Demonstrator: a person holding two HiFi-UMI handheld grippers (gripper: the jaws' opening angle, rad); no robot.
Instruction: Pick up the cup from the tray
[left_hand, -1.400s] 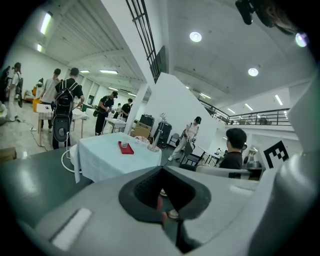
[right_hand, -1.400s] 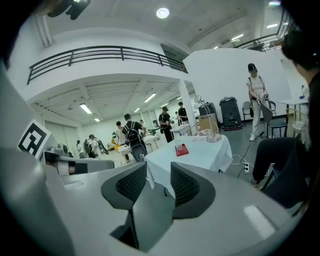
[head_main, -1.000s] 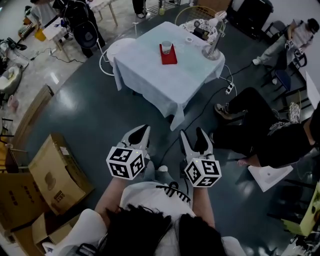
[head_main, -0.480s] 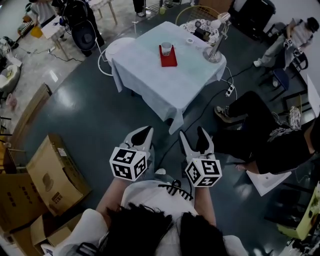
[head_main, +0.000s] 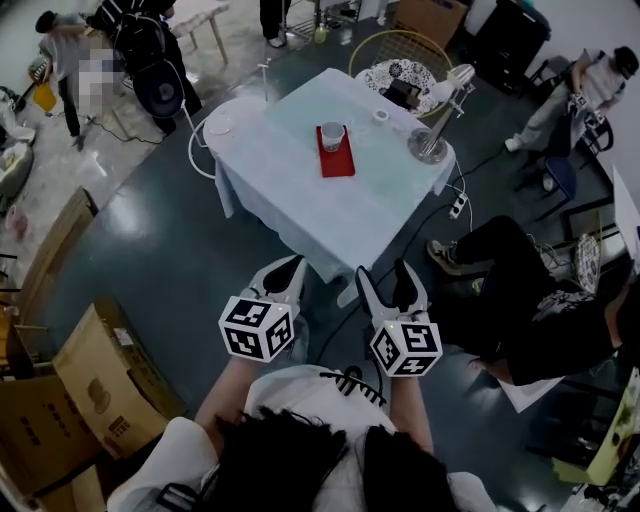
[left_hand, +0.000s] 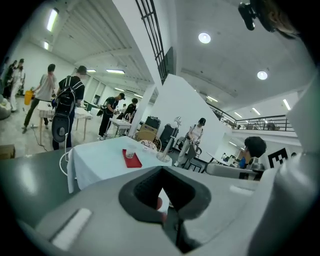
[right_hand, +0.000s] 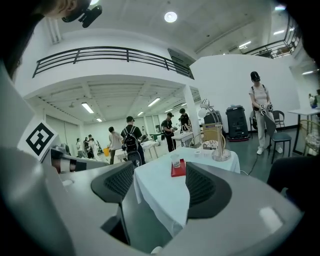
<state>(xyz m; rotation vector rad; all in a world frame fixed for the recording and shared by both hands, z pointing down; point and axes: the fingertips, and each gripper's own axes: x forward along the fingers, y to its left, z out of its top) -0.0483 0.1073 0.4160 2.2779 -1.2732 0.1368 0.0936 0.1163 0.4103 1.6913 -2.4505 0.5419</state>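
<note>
A pale cup (head_main: 332, 135) stands on the far end of a red tray (head_main: 337, 155) on a table with a light cloth (head_main: 300, 190), well ahead of both grippers. My left gripper (head_main: 284, 275) is held in the air short of the table, its pads (left_hand: 142, 192) meeting, nothing in them. My right gripper (head_main: 386, 285) hovers beside it, open; its jaws have just been opening, with nothing between them. In the left gripper view the cup (left_hand: 130, 151) and tray (left_hand: 132, 159) lie far ahead; in the right gripper view the cup (right_hand: 175, 160) shows between the pads (right_hand: 206, 187).
A desk lamp (head_main: 432, 140) and a small white dish (head_main: 380, 116) share the table. A person sits on the floor at the right (head_main: 520, 270), with a cable (head_main: 425, 210) nearby. Cardboard boxes (head_main: 110, 370) lie at the left. A wire basket (head_main: 400, 65) stands behind the table.
The table sits lower and closer in the head view: both grippers have travelled forward toward it. Neither holds anything.
</note>
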